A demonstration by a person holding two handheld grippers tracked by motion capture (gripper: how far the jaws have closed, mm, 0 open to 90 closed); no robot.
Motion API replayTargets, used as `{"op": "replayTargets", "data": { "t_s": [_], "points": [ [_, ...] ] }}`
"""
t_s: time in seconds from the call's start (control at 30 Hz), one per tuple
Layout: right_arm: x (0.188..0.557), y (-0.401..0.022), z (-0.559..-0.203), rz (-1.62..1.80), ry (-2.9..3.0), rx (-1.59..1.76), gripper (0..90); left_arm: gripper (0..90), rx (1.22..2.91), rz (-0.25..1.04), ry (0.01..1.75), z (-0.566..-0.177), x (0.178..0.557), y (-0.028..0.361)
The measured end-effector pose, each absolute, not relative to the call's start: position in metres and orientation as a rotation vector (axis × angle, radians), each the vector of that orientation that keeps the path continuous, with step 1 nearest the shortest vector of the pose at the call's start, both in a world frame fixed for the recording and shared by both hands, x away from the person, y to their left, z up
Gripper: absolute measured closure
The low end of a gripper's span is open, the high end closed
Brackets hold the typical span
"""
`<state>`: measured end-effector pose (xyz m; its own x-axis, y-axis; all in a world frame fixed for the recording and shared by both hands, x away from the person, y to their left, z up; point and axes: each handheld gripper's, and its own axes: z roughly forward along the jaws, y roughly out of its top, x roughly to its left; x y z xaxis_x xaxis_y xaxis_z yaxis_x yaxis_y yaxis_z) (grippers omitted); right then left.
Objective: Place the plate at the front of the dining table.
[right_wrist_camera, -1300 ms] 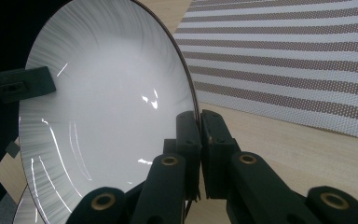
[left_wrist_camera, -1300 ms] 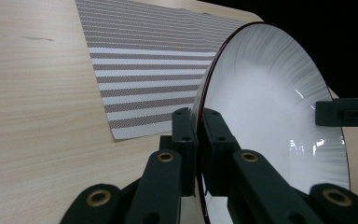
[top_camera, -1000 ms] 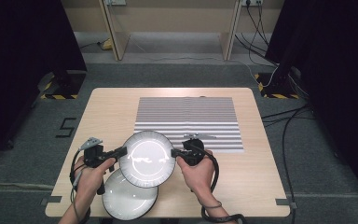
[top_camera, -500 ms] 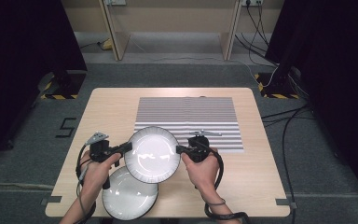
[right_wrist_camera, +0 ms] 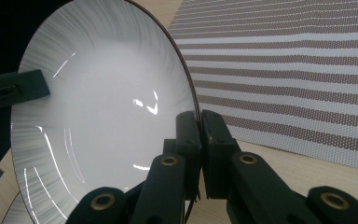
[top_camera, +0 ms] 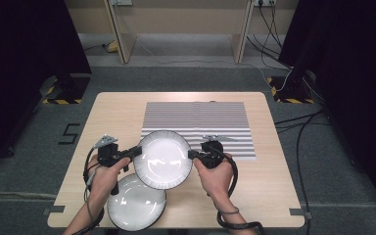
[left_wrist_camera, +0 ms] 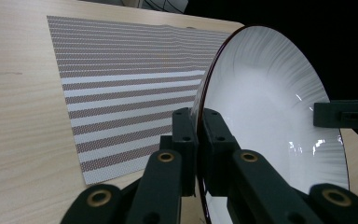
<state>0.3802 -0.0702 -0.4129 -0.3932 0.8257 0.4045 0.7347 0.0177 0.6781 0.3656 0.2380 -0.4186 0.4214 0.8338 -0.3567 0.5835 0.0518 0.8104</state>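
A white plate with a dark rim is held in the air between both grippers, over the near edge of the striped placemat. My left gripper is shut on the plate's left rim. My right gripper is shut on the plate's right rim. A second white plate lies on the table below, near the front edge, partly under the lifted one. In the left gripper view the right gripper's jaw tip shows across the plate; the right gripper view shows the plate tilted.
The wooden table has bare room to the right of the person's right hand and behind the placemat. Cables trail from both grippers. Dark curtains and stand feet sit on the floor around the table.
Both grippers have carried the upper plate forward and slightly right, away from the lower plate and toward the placemat. More of the lower plate now shows.
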Motion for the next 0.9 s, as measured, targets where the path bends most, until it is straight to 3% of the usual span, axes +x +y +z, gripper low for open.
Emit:
{"op": "replayTargets", "data": {
  "t_s": [0.9],
  "points": [
    [0.398,-0.085,-0.406,1.326,2.081,1.671,86.8,84.7,1.635,0.316,1.227,-0.413,0.395,0.22]
  ]
}}
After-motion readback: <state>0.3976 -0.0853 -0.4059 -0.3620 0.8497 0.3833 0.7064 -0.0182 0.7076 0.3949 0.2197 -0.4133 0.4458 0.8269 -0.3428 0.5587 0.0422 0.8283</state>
